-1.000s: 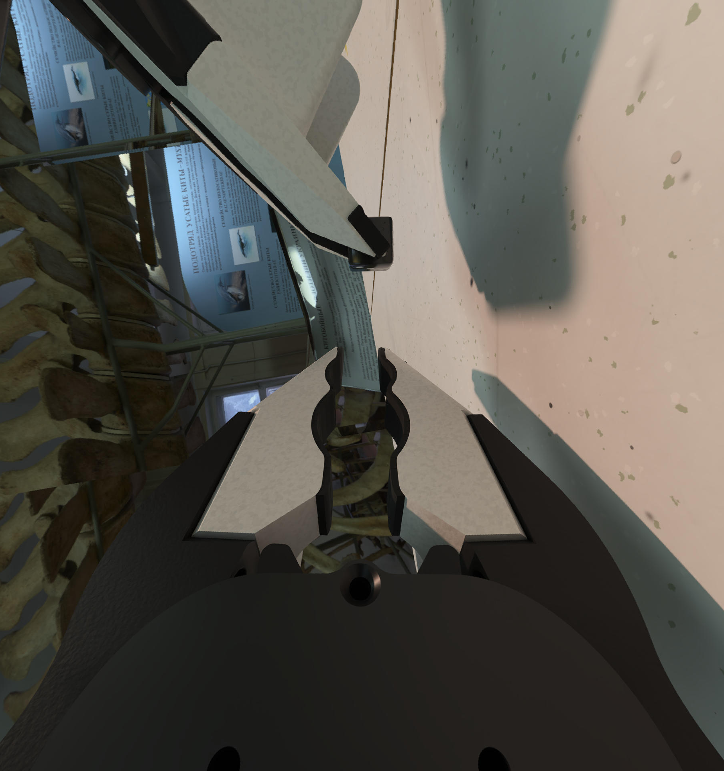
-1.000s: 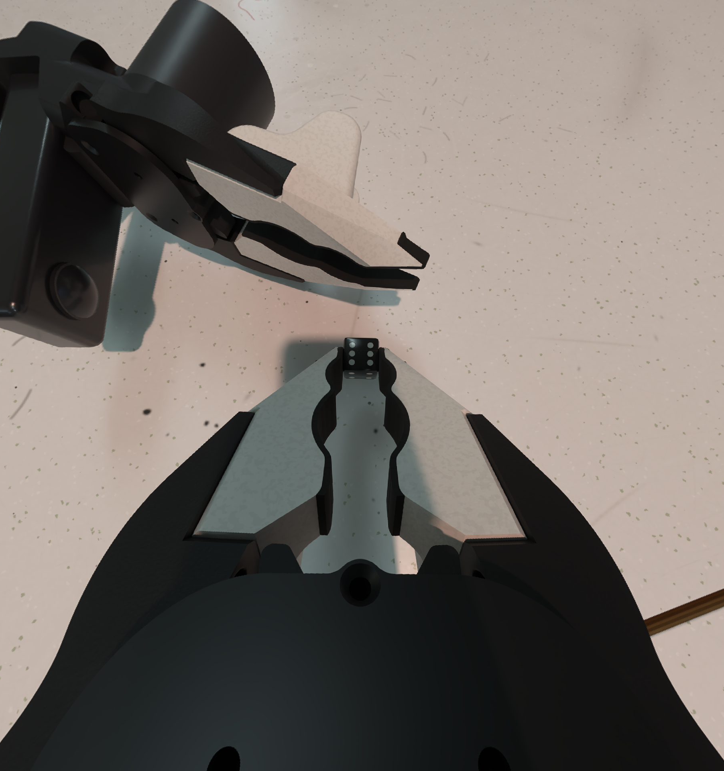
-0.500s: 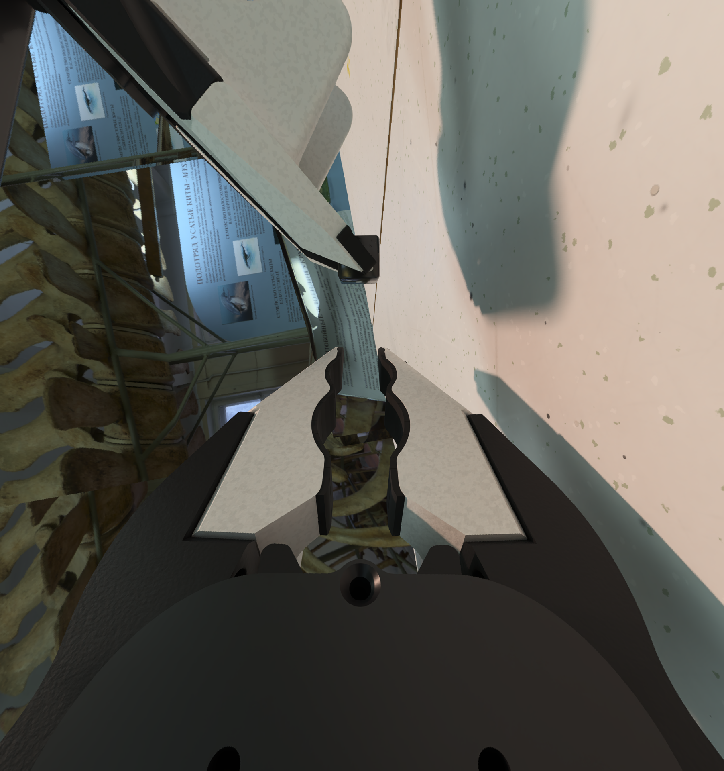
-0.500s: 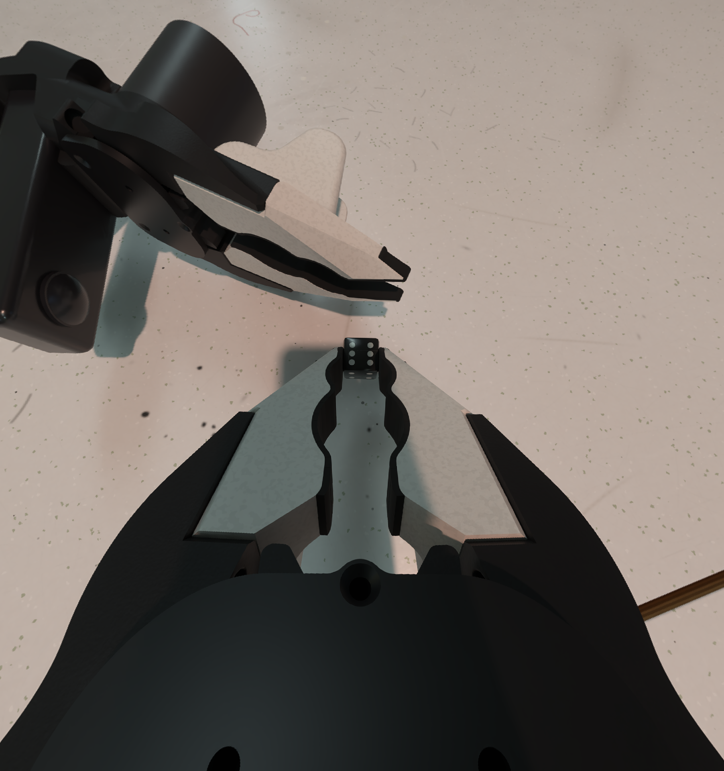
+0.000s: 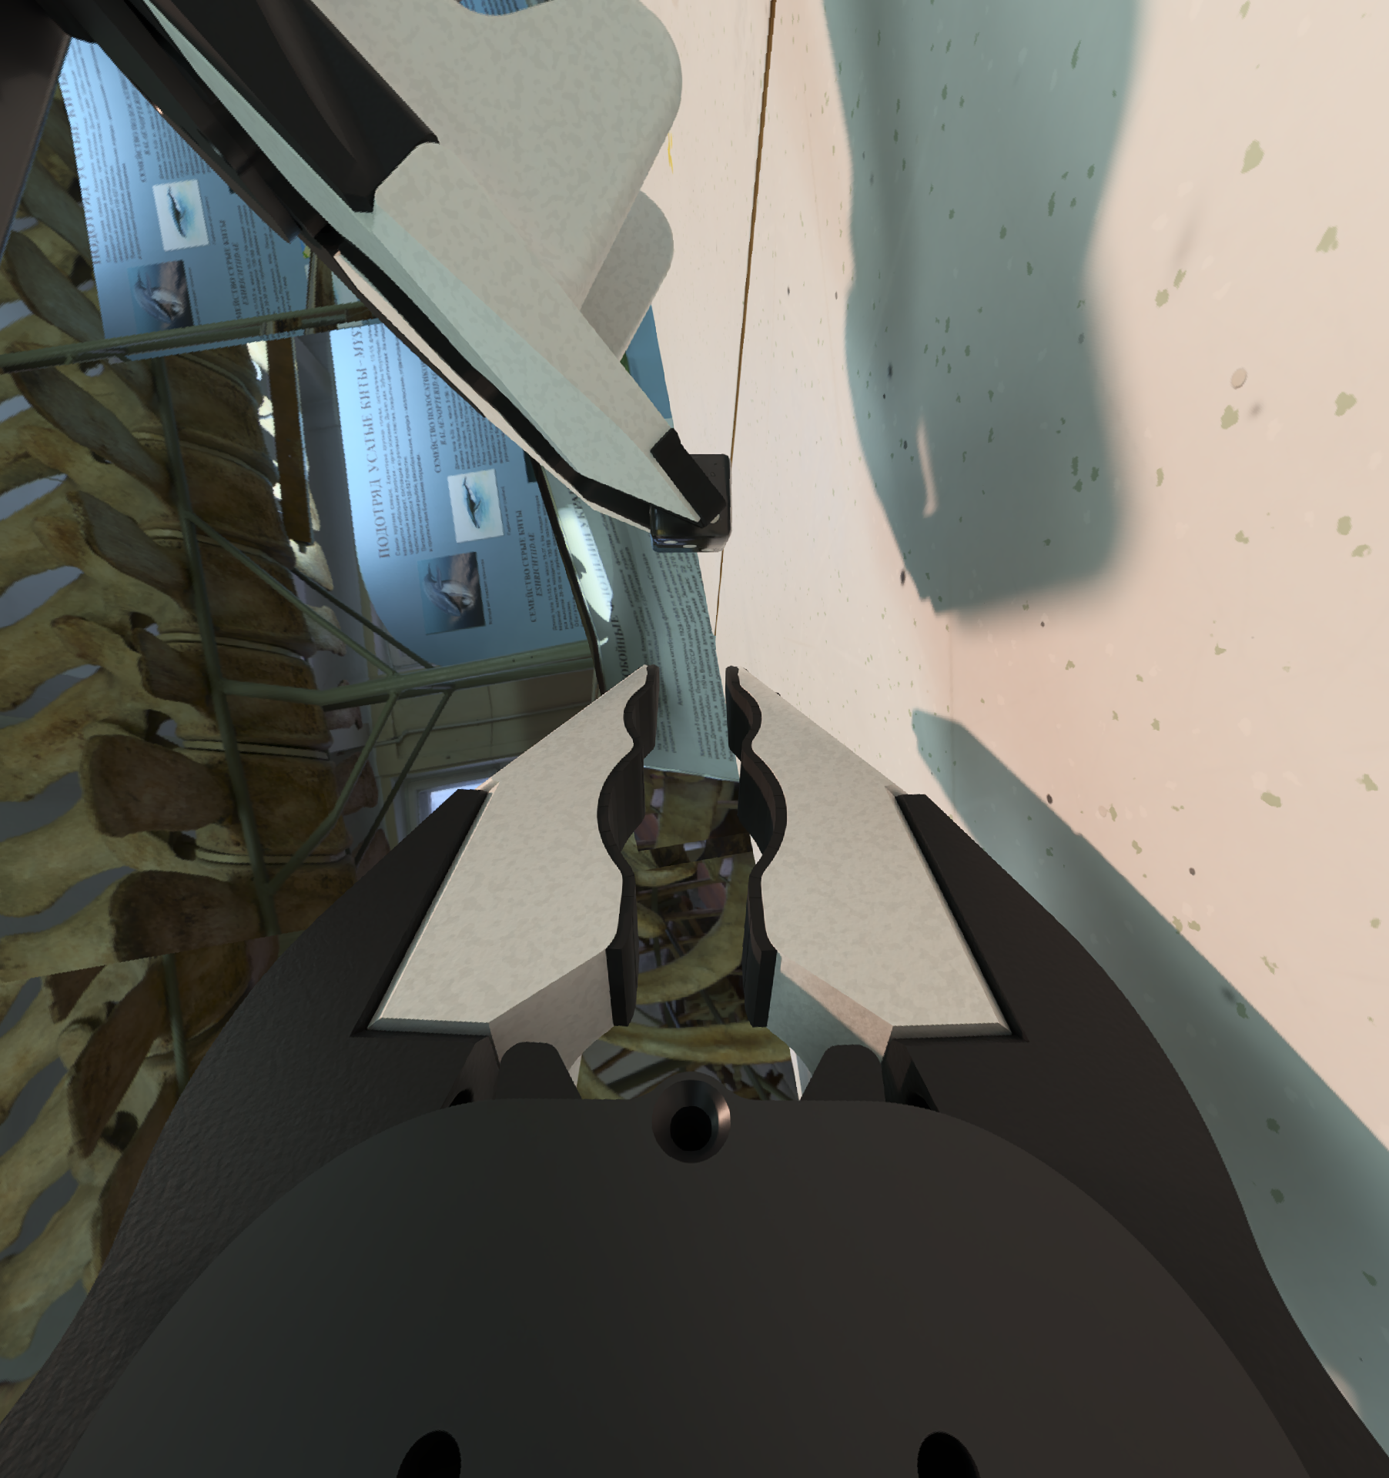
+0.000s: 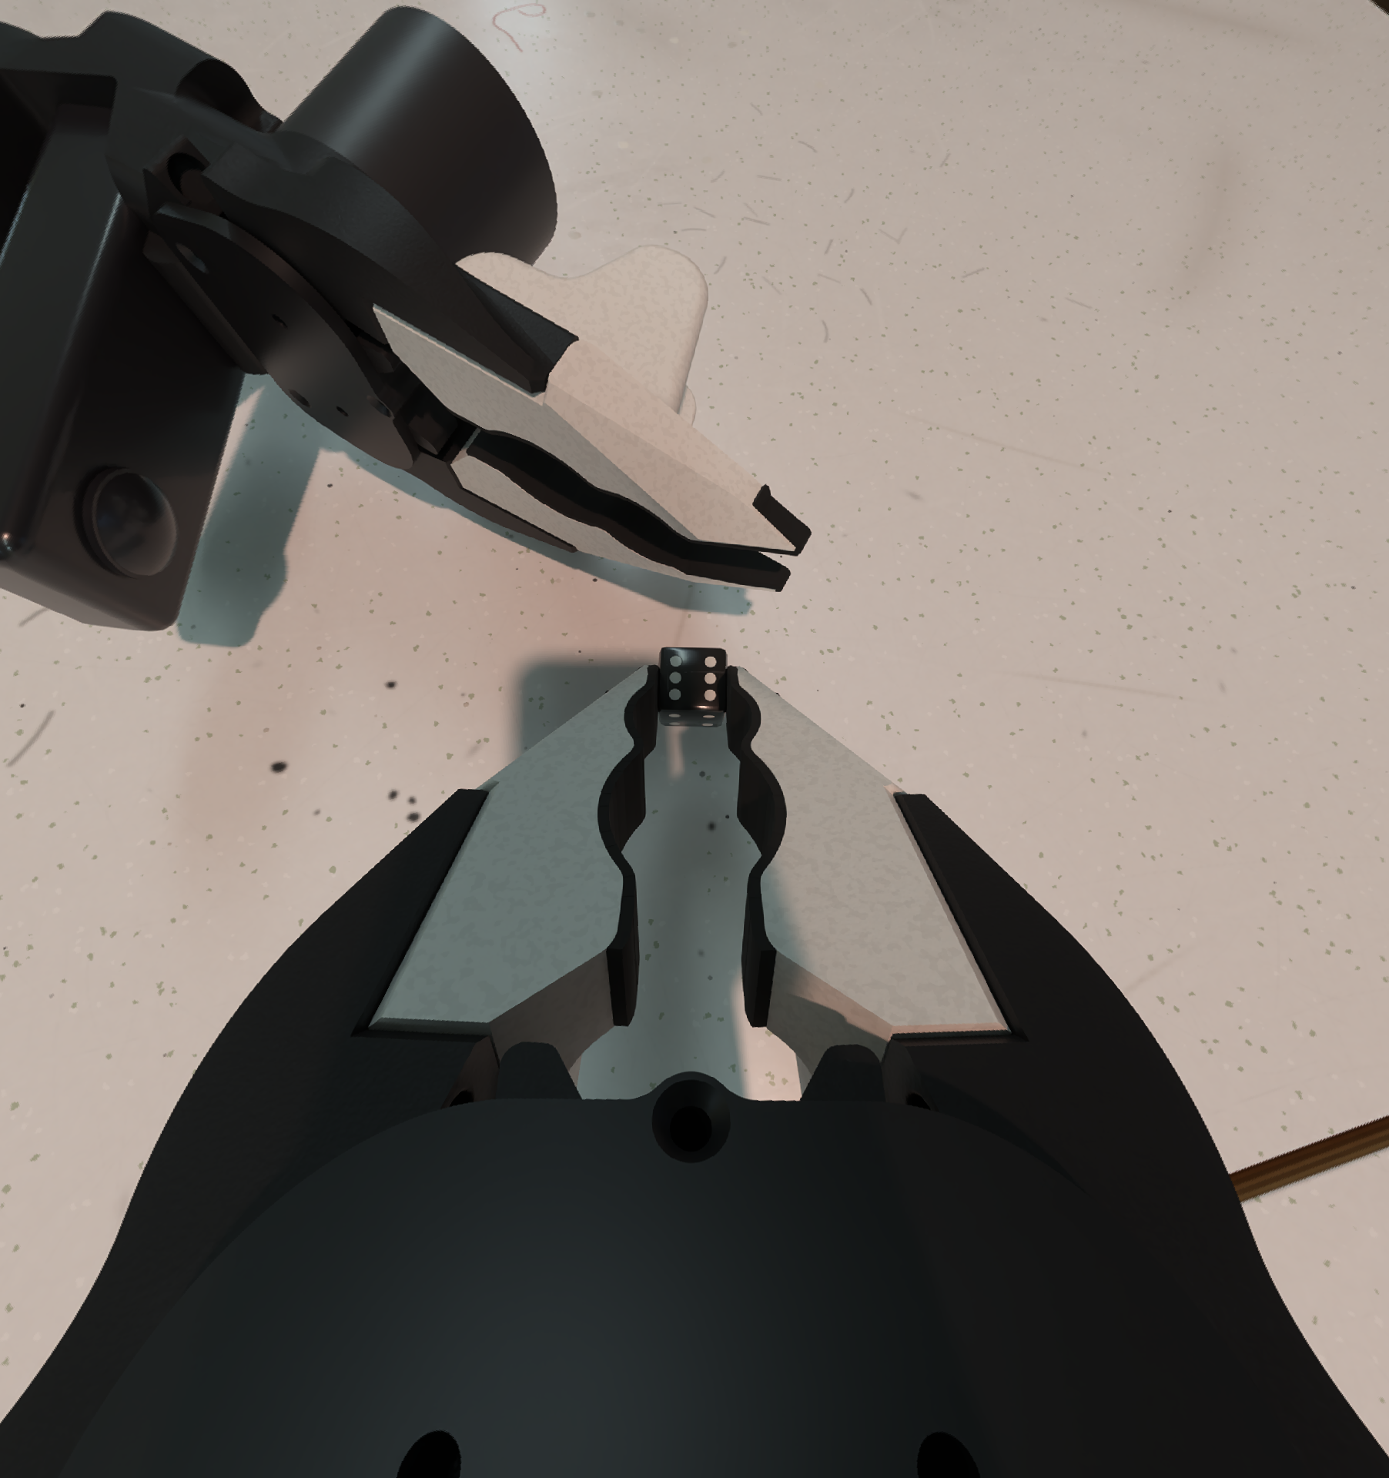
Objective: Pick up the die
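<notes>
Right gripper: mine, pointing down at the table; the two fingertips are pinched on the die, one pressing each side.
Die: black with white pips, at the very tip of my right fingers, dead centre in the right wrist view. A six-pip face looks toward the camera, and a second pipped face shows just below it. Whether its underside touches the table, I cannot tell.
Die, second look: from the left wrist view it sits at about 12 o'clock from my left fingertips, well ahead of them, half hidden by the right gripper's tip.
Left gripper: mine as well, fingers drawn close together with a narrow gap between them, nothing in it.
Left gripper, as seen from the right: lies at about 11 o'clock from the die, tips near it but apart, pointing toward 4 o'clock.
Table: pale, speckled, with grey shadows under both tools.
Table edge: thin brown strip at about 4 o'clock in the right wrist view.
Background: large bones and blue printed panels beyond the table.
</notes>
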